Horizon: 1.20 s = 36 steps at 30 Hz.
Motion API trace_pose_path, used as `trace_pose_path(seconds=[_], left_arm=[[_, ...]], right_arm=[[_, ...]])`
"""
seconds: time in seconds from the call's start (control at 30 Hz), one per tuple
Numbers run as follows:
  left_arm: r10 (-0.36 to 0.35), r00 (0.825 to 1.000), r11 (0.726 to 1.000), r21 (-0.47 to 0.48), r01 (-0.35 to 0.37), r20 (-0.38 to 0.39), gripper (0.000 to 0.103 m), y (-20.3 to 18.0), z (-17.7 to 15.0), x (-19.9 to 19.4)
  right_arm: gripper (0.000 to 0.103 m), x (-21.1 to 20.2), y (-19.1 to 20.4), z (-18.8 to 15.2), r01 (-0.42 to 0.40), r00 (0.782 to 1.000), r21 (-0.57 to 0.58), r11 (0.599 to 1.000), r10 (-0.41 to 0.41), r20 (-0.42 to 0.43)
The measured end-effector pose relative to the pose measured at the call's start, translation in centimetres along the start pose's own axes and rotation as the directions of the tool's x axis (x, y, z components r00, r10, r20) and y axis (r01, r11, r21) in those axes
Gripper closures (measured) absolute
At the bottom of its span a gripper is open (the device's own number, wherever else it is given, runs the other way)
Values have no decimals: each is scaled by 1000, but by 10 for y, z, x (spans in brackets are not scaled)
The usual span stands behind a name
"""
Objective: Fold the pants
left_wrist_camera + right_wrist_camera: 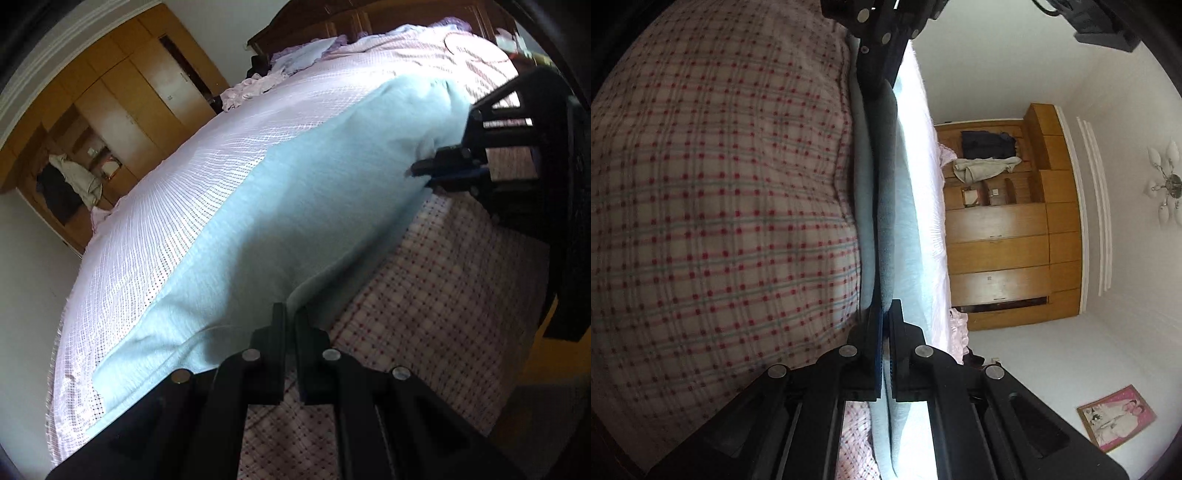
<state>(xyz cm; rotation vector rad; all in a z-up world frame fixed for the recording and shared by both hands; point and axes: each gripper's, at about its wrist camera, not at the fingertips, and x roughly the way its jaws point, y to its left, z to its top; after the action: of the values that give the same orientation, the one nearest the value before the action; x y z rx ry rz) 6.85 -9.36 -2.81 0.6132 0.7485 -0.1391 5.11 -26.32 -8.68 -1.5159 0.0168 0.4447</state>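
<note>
Light blue pants [280,206] lie stretched along the near edge of a bed with a pink checked cover [177,206]. My left gripper [290,314] is shut on the pants' edge at the bottom of the left wrist view. My right gripper [419,170] is shut on the far end of the same edge, at the right of that view. In the right wrist view my right gripper [882,314] pinches the pants [886,229] edge-on, and the left gripper [882,81] holds the other end at the top.
The bed's side hangs down in a red-and-pink plaid sheet [454,280]. A wooden wardrobe [122,110] stands beyond the bed. A dark wooden headboard [369,18] and pillows [306,55] are at the far end.
</note>
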Motion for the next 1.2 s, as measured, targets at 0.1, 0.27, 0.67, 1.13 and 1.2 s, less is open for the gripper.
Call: trace_pose_path(seconds=[0.1,0.27,0.67,1.13,1.2], left_arm=[[1,1000,1000,8,-1,-10,99,-7,-4,4],[10,1000,1000,2,-10,-30,98,-10,-6,10],[-106,994,970,-219,101,-9,57,-2,-7,-31],[-111,988,907,-397,143,103,46,27,53,-7],[-147,982,907,-378,183,122,45,20,44,-11]], right_arm=[[103,-5,12,-1,-4,1000,-26,1000,4,0],[103,-19,20,-5,16,1000,-14,1000,-16,11],[48,-35,-80,-67,-423,899,763,488,335,283],[70,-7,-80,-366,165,950,618,-768,292,110],[70,-7,-84,-363,149,954,624,-767,278,113]])
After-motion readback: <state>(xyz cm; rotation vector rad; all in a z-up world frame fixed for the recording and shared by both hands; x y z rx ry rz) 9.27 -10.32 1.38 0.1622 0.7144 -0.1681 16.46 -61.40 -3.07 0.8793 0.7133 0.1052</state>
